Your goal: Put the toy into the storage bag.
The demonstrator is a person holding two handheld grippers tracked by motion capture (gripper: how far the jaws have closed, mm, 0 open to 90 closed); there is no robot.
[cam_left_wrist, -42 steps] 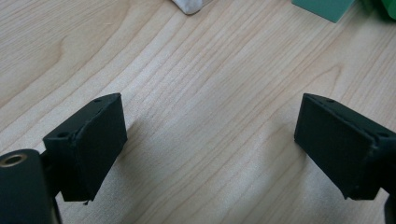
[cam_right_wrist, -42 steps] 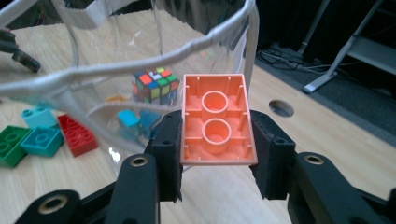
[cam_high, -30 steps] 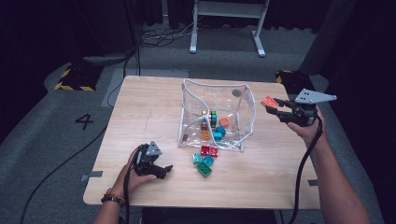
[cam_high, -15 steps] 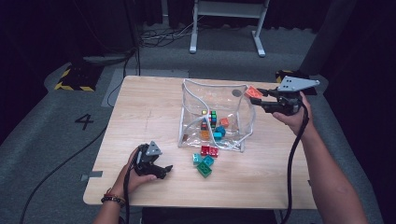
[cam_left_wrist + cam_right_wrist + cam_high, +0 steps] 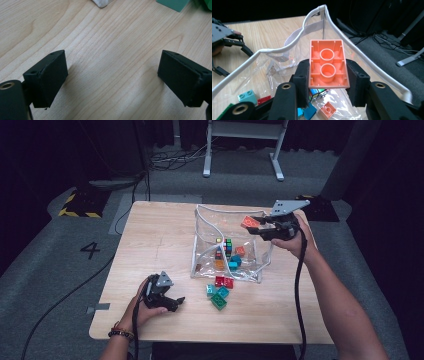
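The right gripper (image 5: 256, 226) clamps an orange brick (image 5: 328, 64) between its pads, hollow underside facing the camera, held in the air over the open top of a clear plastic bag (image 5: 210, 222) standing on the desk (image 5: 155, 235). More coloured bricks (image 5: 227, 251) lie inside the bag, and a few (image 5: 218, 292) rest just in front of it. The right forearm reaches in from the near right. The left gripper (image 5: 176, 301), jaws wide apart and empty, rests low on the desk near its front edge.

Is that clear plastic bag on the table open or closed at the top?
Open. The clear bag's white-edged rim gapes wide, blocks lie inside it, and the right tongs hold an orange block above the opening.
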